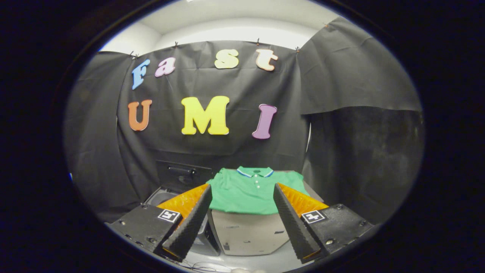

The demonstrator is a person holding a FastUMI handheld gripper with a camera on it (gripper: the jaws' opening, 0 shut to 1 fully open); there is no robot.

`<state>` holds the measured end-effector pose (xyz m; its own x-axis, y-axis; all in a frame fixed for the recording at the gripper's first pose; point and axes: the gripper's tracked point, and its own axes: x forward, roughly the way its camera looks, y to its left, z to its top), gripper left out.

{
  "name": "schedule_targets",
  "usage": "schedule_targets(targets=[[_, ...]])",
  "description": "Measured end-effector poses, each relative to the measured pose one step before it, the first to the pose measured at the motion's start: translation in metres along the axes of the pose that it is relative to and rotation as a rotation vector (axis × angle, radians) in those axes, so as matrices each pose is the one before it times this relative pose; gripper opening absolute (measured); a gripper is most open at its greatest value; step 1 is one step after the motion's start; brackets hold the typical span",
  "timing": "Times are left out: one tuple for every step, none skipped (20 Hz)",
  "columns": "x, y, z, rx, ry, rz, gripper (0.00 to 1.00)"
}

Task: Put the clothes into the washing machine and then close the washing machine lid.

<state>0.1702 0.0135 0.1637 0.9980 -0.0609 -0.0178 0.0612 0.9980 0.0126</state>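
Observation:
A green polo shirt (253, 190) with a striped collar lies folded flat on a cardboard box (248, 232), its front edge hanging a little over the box's side. To the left of the box stands a dark washing machine (166, 195) with its lid (183, 175) raised upright against the black wall. My gripper (242, 191) is open, held in the air well short of the shirt. Its two ridged black fingers (191, 220) with orange sides frame the shirt from this angle, and nothing is between them.
Black cloth closes off the booth behind the box and to both sides. A pale floor (261, 261) shows below the box, with thin cables lying on it near the fingers.

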Motion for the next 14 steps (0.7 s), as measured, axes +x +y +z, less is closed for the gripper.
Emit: schedule_targets(targets=[[0.01928,-0.00203,0.00698,0.00100,0.00036,0.00397,1.00],[0.02003,-0.00181,0.00581,0.00048,0.00851,0.00333,1.00],[0.02028,-0.00310,0.00208,-0.00518,0.02416,-0.00064,1.00],[0.02073,-0.00342,-0.00065,-0.00327,0.03038,-0.00213,1.00],[0.02095,-0.00175,-0.00189,0.00083,0.03290,0.01019,1.00],[0.02064,-0.00152,-0.00047,0.00588,0.03813,0.00897,1.00],[0.02053,-0.00419,-0.00081,0.01316,0.03106,0.00450,1.00],[0.02098,-0.00435,-0.00345,0.00325,0.04208,-0.00546,1.00],[0.01989,-0.00620,-0.00264,-0.00878,0.04065,-0.01267,1.00],[0.01980,-0.00522,-0.00475,-0.01237,0.04247,-0.01656,1.00],[0.01833,-0.00515,-0.00367,-0.01626,0.04584,-0.01696,1.00],[0.01803,-0.00455,-0.00588,-0.01438,0.04176,-0.00700,1.00],[0.01886,-0.00214,-0.00484,-0.00260,0.03459,-0.00172,1.00],[0.01741,-0.00148,-0.00659,-0.00274,0.04814,-0.00280,1.00]])
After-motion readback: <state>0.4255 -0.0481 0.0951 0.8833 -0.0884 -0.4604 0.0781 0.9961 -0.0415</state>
